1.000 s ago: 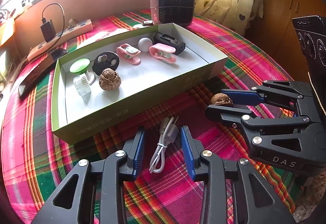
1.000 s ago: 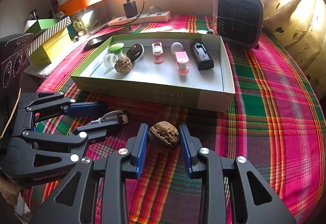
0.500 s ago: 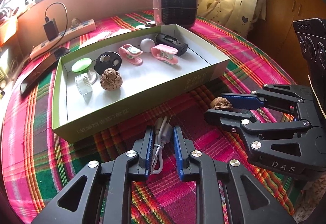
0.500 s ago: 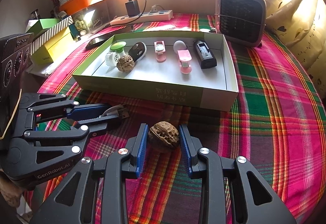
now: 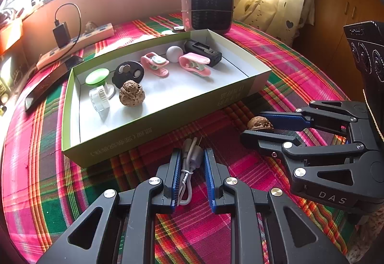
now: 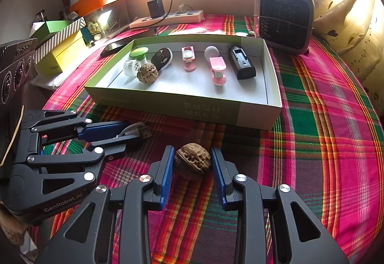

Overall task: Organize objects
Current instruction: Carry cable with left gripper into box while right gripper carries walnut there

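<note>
The counter [image 6: 336,144] wears a plaid cloth of pink, green and orange. On it lies a shallow green box [image 5: 168,119] with a white floor, and behind the box stands a small heater [image 5: 207,7], with a power strip [image 6: 168,19] along the back wall. Inside the box sit a black oblong device [image 5: 202,52], two pink clips [image 5: 195,64], a dark disc [image 5: 128,71], a green-topped piece [image 5: 97,76], a clear ribbed piece [image 5: 99,97], a white ball [image 5: 174,53] and one walnut [image 5: 132,93].

In front of the box, the left tool [image 5: 192,175] has its blue pads closed on a bundled white cable [image 5: 190,158], whose plug end pokes out toward the box. The right tool [image 6: 193,165] sits to its right, its pads narrowly set on either side of a second walnut [image 6: 193,160] resting on the cloth; they seem to touch the shell, though the wide lens makes that hard to confirm.
</note>
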Demonstrator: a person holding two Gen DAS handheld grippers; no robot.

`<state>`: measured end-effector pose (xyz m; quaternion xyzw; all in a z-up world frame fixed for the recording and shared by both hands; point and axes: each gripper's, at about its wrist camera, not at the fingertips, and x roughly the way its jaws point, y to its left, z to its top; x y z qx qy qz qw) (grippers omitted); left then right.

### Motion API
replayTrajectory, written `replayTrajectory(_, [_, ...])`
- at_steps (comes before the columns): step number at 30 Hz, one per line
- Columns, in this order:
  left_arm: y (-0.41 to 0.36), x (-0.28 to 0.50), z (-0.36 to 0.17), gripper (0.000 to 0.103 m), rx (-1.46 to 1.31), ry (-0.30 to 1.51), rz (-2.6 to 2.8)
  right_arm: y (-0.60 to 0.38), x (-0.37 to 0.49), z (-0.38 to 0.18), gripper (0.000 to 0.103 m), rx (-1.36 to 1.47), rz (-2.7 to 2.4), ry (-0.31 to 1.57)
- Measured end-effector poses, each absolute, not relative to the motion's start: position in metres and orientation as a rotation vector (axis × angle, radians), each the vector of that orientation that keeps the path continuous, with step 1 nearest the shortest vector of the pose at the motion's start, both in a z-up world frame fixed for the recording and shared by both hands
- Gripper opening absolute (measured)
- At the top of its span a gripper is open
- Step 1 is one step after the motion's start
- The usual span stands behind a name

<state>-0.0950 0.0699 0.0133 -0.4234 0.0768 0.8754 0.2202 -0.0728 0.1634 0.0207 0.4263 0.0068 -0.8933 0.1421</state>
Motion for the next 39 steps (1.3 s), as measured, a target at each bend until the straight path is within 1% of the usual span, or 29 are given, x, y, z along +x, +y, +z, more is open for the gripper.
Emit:
replayTrajectory(20, [0.0701,-0.0906,0.0140,0.017,-1.163,0.213,2.443,0.1632,-0.0727,0.0209,0.032,1.231,-2.578,0.021])
replayTrajectory(39, [0.0681,-0.0852,0.0218,0.016,-1.140,0.168,2.447,0.1629,-0.0710,0.0267,0.032,1.207,-2.592,0.023])
